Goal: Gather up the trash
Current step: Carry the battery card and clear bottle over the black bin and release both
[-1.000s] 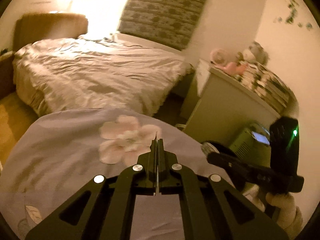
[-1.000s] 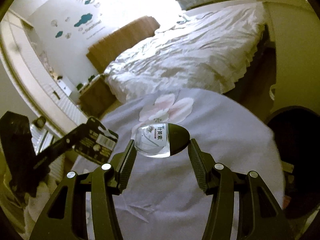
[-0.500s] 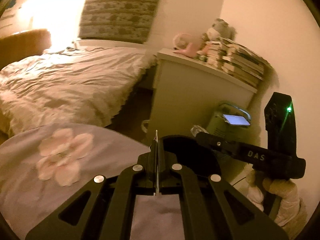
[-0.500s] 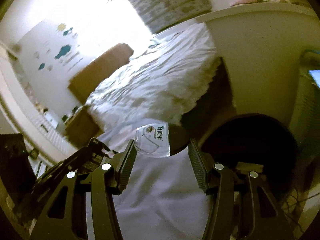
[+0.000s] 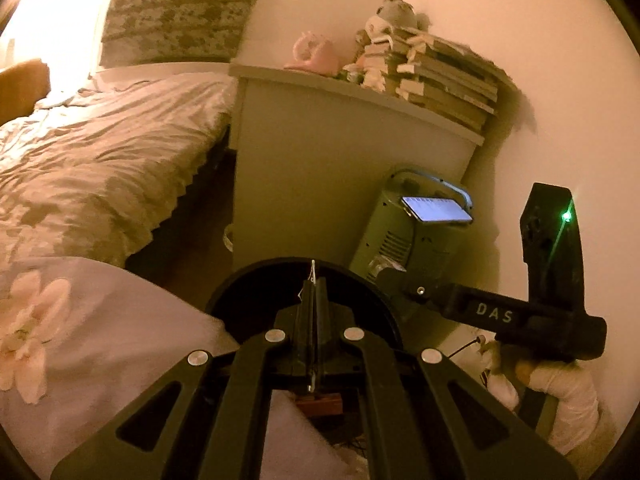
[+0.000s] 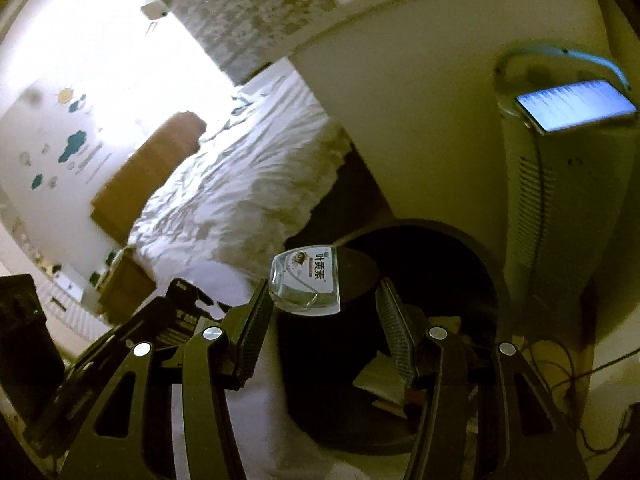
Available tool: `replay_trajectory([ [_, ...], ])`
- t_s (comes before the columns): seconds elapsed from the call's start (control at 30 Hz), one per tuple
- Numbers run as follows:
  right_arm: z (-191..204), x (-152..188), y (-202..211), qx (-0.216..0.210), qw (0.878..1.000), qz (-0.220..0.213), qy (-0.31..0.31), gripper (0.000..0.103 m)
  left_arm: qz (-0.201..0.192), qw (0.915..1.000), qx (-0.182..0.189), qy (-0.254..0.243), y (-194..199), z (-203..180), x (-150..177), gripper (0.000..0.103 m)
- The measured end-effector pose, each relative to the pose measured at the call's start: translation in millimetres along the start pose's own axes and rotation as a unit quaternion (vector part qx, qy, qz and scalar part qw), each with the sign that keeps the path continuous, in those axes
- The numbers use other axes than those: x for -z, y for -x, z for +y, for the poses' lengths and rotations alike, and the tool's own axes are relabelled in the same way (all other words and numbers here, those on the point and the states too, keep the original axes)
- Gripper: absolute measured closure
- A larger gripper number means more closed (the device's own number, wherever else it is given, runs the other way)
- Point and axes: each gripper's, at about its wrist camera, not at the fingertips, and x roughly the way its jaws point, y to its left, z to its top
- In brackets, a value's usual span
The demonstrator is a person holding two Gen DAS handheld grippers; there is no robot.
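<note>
A clear plastic bottle (image 6: 306, 284) with a printed label and a dark cap sits crosswise between the fingers of my right gripper (image 6: 324, 286), which is shut on it. It hangs over the near rim of a round black bin (image 6: 448, 232) with paper scraps inside. My left gripper (image 5: 313, 286) is shut on a flat black packet, seen edge-on as a thin pale strip (image 5: 313, 270). It points over the black bin (image 5: 248, 280). In the right wrist view that packet (image 6: 182, 312) shows at the left. The right gripper (image 5: 386, 274) reaches in from the right.
A cloth with a pink flower (image 5: 80, 340) covers the table beside the bin. Behind the bin stand a pale dresser (image 5: 320, 168) stacked with books (image 5: 440, 80) and a green appliance (image 5: 404, 232) with a lit phone (image 5: 436, 210) on top. A bed (image 5: 100, 152) lies left. Cables (image 6: 568, 364) trail on the floor.
Both grippers have swung right, from over the flowered cloth to over the black bin. The bottle and the packet stay gripped.
</note>
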Motion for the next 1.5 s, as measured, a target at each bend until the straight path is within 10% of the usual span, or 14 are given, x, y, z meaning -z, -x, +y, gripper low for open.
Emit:
replay_trajectory([
  [1.07,-51.9,8.9,-67.5,0.056,0.996,0.060,-0.046,0.046,0.067,0.9976,-0.001,-0.016,-76.9,-5.0,11.3,0.096],
  [1.13,-51.3,9.4,-65.5,0.054,0.996,0.056,-0.049,0.033,0.065,0.9977,-0.006,-0.020,-74.5,-6.4,11.2,0.080],
  [1.2,-48.0,9.5,-62.3,0.052,0.996,0.052,-0.049,0.031,0.049,0.9984,-0.019,-0.023,-68.0,-7.3,10.6,0.031],
  [1.5,-24.5,17.5,-45.4,0.040,0.998,0.040,-0.038,0.031,-0.007,0.9989,-0.029,-0.036,-23.8,-10.5,5.1,0.012],
])
